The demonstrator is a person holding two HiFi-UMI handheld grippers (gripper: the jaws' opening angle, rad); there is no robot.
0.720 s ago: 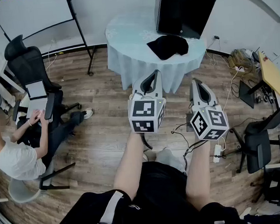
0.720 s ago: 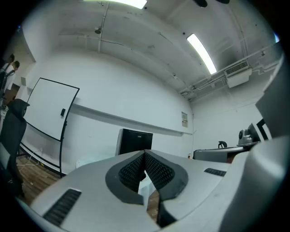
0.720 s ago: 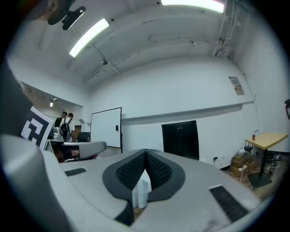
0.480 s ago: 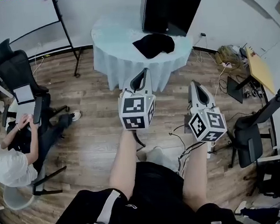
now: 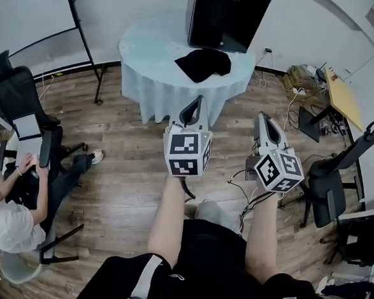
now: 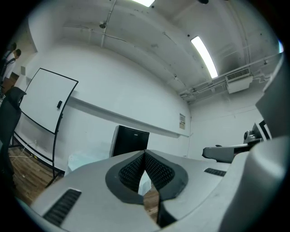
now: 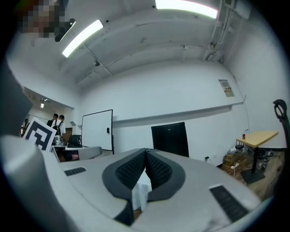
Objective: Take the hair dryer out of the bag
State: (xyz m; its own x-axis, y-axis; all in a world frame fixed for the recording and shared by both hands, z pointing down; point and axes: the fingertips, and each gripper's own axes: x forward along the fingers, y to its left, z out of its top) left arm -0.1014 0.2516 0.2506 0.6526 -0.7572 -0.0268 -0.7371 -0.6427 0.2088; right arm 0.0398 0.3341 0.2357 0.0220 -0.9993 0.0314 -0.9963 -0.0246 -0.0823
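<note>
A black bag (image 5: 203,63) lies slumped on the round table with a pale blue cloth (image 5: 148,52), in front of a tall black box (image 5: 227,15). No hair dryer shows in any view. My left gripper (image 5: 196,104) is held level over the wooden floor, pointing at the table, well short of it. Its jaws are shut with nothing between them (image 6: 145,153). My right gripper (image 5: 263,118) is beside it on the right, also level, shut and empty (image 7: 146,150). Both point at the table and the black box.
A person sits at the left with a laptop (image 5: 27,128), next to a black office chair (image 5: 13,87). A whiteboard stand (image 5: 82,44) is left of the table. Cables and a power strip (image 5: 300,80), a yellow desk (image 5: 340,96) and a black chair (image 5: 330,187) crowd the right.
The head view has swung a little, so the room has slid left in the picture. Both grippers remain shut and side by side, hardly moved.
</note>
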